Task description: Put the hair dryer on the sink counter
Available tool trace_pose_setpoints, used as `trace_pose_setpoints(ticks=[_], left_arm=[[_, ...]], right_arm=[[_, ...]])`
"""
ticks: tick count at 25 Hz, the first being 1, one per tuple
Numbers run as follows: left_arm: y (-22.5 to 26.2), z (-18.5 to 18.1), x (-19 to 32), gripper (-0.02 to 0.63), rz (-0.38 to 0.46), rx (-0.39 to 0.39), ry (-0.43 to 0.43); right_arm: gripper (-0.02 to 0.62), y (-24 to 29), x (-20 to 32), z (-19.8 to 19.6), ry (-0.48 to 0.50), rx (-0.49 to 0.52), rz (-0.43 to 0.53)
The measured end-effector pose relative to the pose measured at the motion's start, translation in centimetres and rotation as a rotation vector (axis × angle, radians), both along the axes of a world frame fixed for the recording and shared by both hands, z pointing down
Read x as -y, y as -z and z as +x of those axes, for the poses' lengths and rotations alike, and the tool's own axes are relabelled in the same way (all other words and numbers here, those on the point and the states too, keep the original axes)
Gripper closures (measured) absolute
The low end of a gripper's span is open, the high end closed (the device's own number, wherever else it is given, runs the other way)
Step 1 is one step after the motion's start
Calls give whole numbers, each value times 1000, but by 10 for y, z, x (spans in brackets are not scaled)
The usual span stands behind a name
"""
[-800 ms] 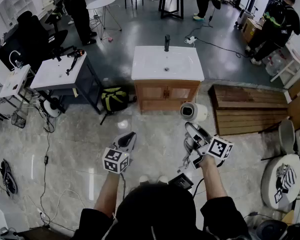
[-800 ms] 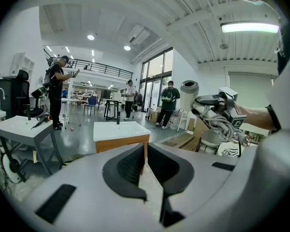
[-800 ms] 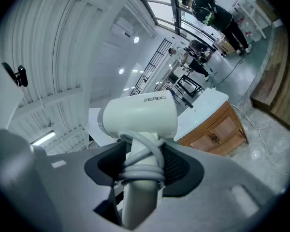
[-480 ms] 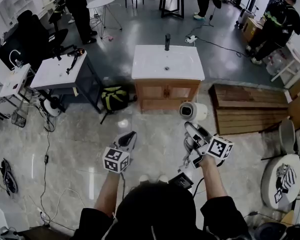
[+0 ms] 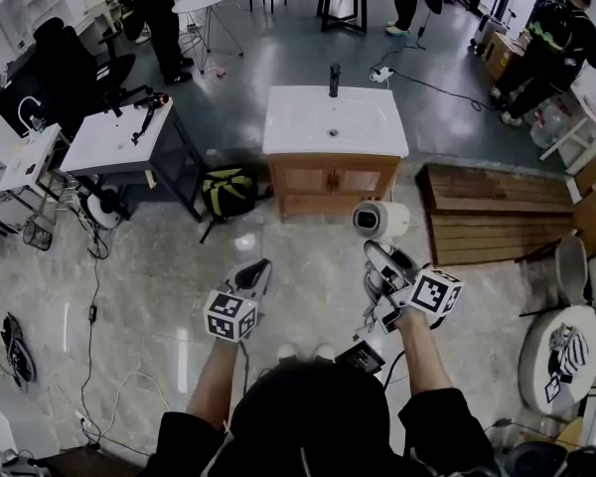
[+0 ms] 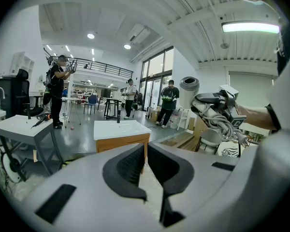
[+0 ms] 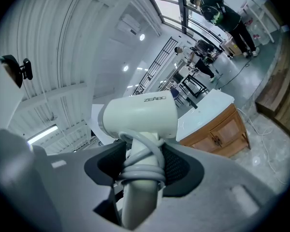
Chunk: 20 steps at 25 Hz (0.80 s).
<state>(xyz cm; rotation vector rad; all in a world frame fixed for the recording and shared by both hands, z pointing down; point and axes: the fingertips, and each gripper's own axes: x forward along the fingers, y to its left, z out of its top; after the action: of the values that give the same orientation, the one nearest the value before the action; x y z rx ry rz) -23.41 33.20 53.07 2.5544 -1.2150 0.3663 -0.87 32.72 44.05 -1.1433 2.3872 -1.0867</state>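
Observation:
A white hair dryer [image 5: 380, 220] stands upright in my right gripper [image 5: 382, 264], which is shut on its handle. The cord is wound round that handle [image 7: 141, 170]. In the right gripper view the dryer's barrel [image 7: 140, 117] fills the middle, just above the right gripper [image 7: 144, 166]. The white sink counter [image 5: 335, 122] with a black faucet [image 5: 332, 82] sits on a wooden cabinet ahead, beyond the dryer. My left gripper [image 5: 250, 278] is held beside the right one, shut with nothing in it. From the left gripper view, the sink counter [image 6: 117, 128] lies ahead and the dryer [image 6: 189, 86] to the right.
A grey table [image 5: 114, 142] stands left of the sink, and a green-and-black backpack [image 5: 226, 195] lies on the floor by the cabinet. To the right is a low wooden platform [image 5: 497, 217]. Several people stand at the back. A cable [image 5: 91, 296] runs along the floor at left.
The right gripper has carried the hair dryer slightly toward the sink cabinet. The left gripper has stayed where it was.

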Motion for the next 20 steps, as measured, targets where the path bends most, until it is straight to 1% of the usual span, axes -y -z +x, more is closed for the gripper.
trace_pose_setpoints(ticks=[3, 10, 15, 20], left_arm=[[-1, 0, 0, 578, -2, 0, -1], [1, 1, 4, 578, 1, 1, 3], [0, 5, 3, 578, 1, 2, 7], [1, 11, 4, 578, -4, 5, 11]], right_arm=[[374, -2, 1, -1, 5, -11, 1], [374, 2, 5, -2, 13, 2, 7], [374, 3, 6, 2, 21, 19, 15], [374, 0, 7, 11, 20, 9, -2]])
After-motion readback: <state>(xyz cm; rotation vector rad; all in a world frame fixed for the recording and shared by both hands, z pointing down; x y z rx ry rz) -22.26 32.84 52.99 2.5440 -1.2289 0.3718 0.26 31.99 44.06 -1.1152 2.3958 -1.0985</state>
